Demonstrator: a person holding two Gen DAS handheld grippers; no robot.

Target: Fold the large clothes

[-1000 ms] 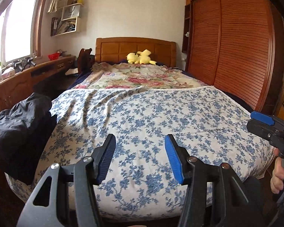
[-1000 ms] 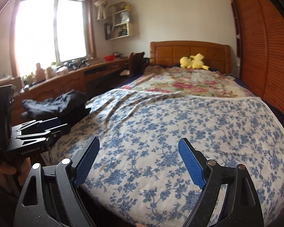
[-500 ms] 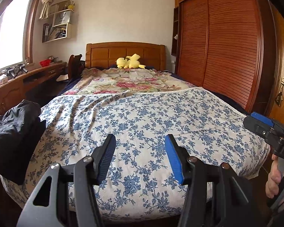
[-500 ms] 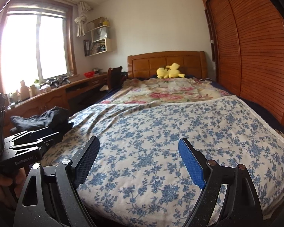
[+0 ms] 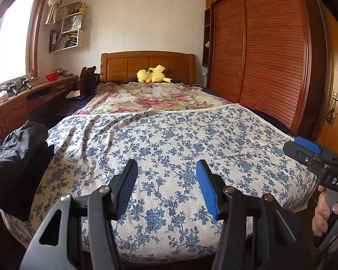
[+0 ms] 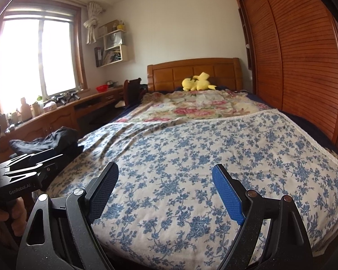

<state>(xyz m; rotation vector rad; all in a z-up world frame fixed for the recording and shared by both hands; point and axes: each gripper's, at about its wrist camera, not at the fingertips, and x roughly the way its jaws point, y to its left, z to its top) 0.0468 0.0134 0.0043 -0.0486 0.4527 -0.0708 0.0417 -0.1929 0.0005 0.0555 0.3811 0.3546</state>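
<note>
black clothes (image 5: 15,157) heaped beside bed (image 5: 180,148); left claw (image 5: 166,185) and right claw (image 6: 165,193) both spread wide, empty.

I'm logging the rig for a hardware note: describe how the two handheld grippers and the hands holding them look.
Left claw: black angular frame with triangular cut-outs and silver pivot pins; ribbed fingers padded in blue. Right claw: the same build, with finely textured blue pads. From the side, the right body carries a blue top piece and white letters "DAS"; the left body reads "GenRobot.AI". Bare hands grip the handles; no sleeves or cables show.
</note>
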